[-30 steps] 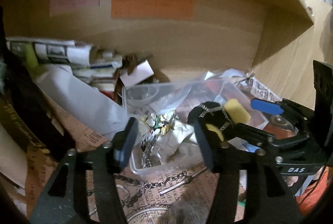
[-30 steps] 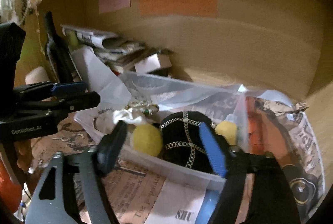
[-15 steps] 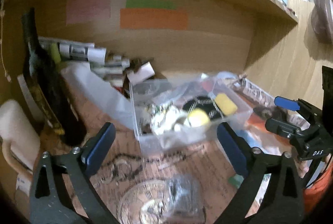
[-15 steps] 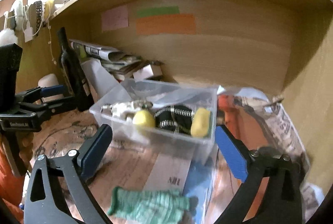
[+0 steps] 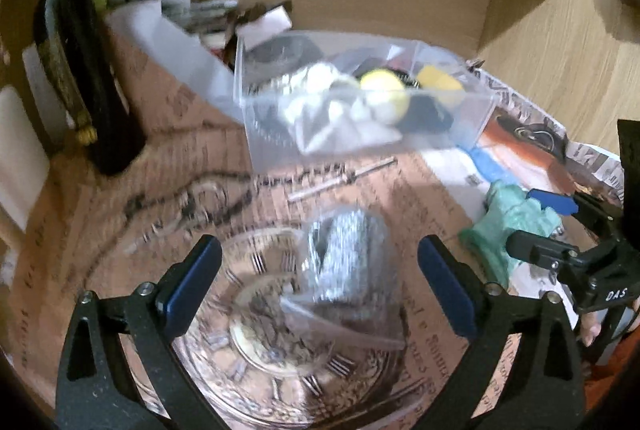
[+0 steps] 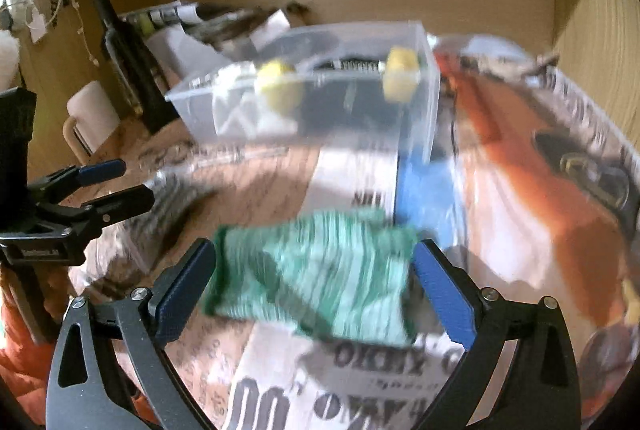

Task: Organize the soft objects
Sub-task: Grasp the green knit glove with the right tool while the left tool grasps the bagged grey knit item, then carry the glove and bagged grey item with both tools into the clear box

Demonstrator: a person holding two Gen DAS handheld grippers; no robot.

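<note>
Now both tools are gaping wide: left tool (image 5: 320, 284) framing a grey bundle (image 5: 352, 258), right tool (image 6: 314, 288) straddling the green cloth (image 6: 316, 274).

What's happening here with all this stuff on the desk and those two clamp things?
A person is tidying soft items into a clear plastic box using a hand-held gripper in each hand. The right hand-held gripper is open, its fingers on either side of a green knitted cloth lying on the newspaper. The left hand-held gripper is open too, hanging over a grey bundle in a clear bag. Neither is gripping anything yet. The box already holds yellow soft pieces and a black item.
</note>
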